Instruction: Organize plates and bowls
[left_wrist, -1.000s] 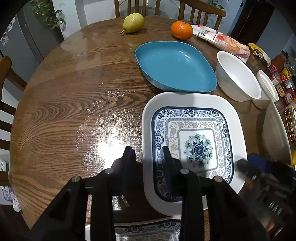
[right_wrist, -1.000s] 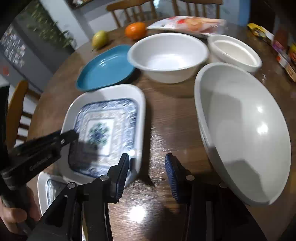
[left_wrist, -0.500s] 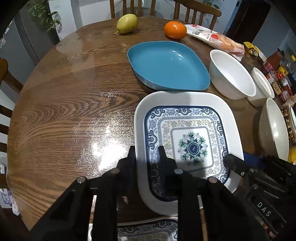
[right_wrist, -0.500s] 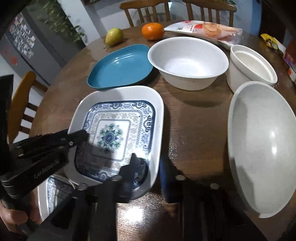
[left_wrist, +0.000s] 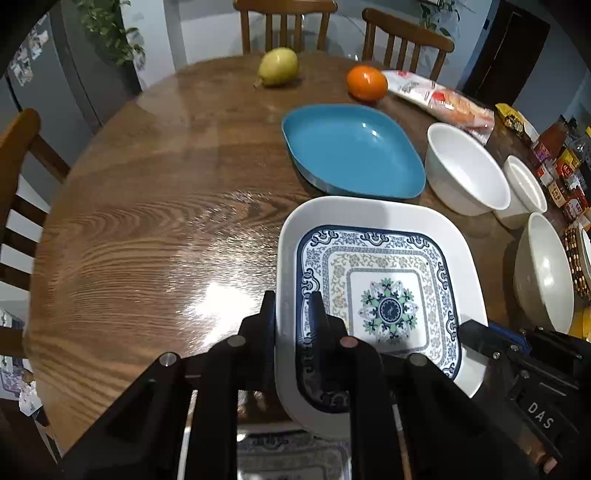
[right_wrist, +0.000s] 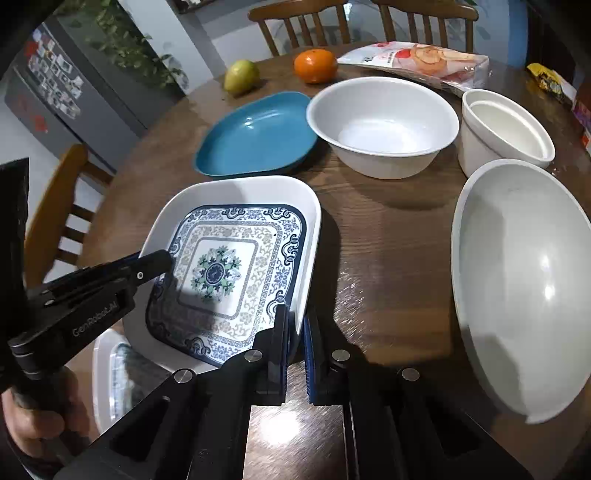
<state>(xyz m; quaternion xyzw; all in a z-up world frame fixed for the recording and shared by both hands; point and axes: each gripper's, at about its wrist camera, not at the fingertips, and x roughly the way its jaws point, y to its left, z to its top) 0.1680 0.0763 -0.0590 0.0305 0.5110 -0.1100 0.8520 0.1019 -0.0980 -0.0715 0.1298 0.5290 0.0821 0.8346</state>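
A square white plate with a blue floral pattern (left_wrist: 388, 280) (right_wrist: 221, 273) lies near the front of the round wooden table (left_wrist: 147, 240). My left gripper (left_wrist: 293, 314) has the plate's left rim between its jaws, which are still closing and press on it. My right gripper (right_wrist: 295, 328) is shut on the plate's right rim. A second patterned plate (left_wrist: 291, 454) (right_wrist: 110, 365) lies partly under the first. Behind sit a blue plate (left_wrist: 351, 151) (right_wrist: 258, 136), two white bowls (right_wrist: 384, 122) (right_wrist: 506, 129) and a large white bowl (right_wrist: 517, 280).
A pear (left_wrist: 279, 66), an orange (left_wrist: 365, 83) and a snack packet (left_wrist: 443, 99) lie at the far edge. Jars and packets (left_wrist: 561, 166) crowd the right side. Wooden chairs (left_wrist: 406, 33) stand around the table. A hand (right_wrist: 33, 417) holds the left gripper.
Both grippers slid onto the patterned plate's opposite rims and narrowed their jaws around them. The left one came in from the bare table, the right from the gap beside the large bowl.
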